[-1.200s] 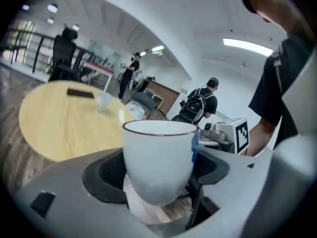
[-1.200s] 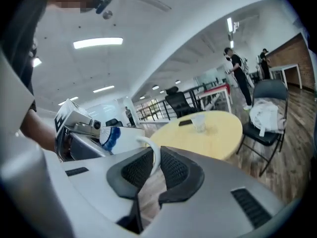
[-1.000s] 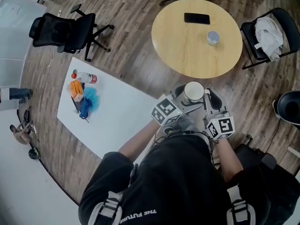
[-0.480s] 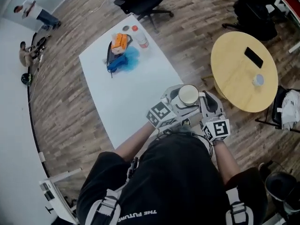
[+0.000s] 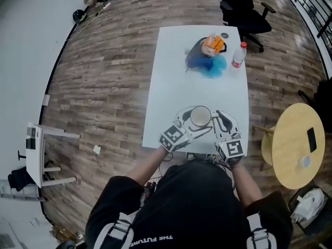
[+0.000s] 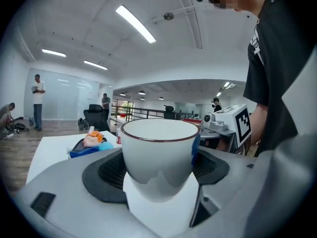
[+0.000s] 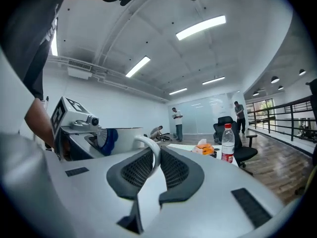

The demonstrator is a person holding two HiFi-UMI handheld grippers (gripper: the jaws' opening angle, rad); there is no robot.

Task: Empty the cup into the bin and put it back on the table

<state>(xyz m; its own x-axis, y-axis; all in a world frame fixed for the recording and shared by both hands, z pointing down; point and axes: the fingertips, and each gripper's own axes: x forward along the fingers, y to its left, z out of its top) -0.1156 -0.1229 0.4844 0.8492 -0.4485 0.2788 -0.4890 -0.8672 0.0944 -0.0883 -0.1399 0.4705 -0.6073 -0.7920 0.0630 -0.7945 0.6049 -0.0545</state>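
Note:
A white cup (image 5: 200, 116) with a dark rim is held upright over the near edge of the white table (image 5: 171, 87). My left gripper (image 5: 190, 120) is shut on the cup's body, and in the left gripper view the cup (image 6: 158, 150) fills the space between the dark pads (image 6: 106, 175) of the left gripper (image 6: 159, 173). My right gripper (image 5: 218, 120) is shut on the cup's handle (image 7: 151, 150), which is pinched between the mesh pads (image 7: 176, 170) of the right gripper (image 7: 154, 171). Nothing shows inside the cup. No bin is in view.
At the table's far end lie an orange and blue bundle (image 5: 208, 56) and a clear bottle with a red cap (image 5: 238, 55). A black office chair (image 5: 244, 7) stands beyond. A round wooden table (image 5: 290, 149) with a phone (image 5: 311, 137) is at my right, and a white stool (image 5: 41, 152) at my left.
The person has turned from the round wooden table to face the white table. The cup has stayed in both grippers and now hangs over the white table's near edge.

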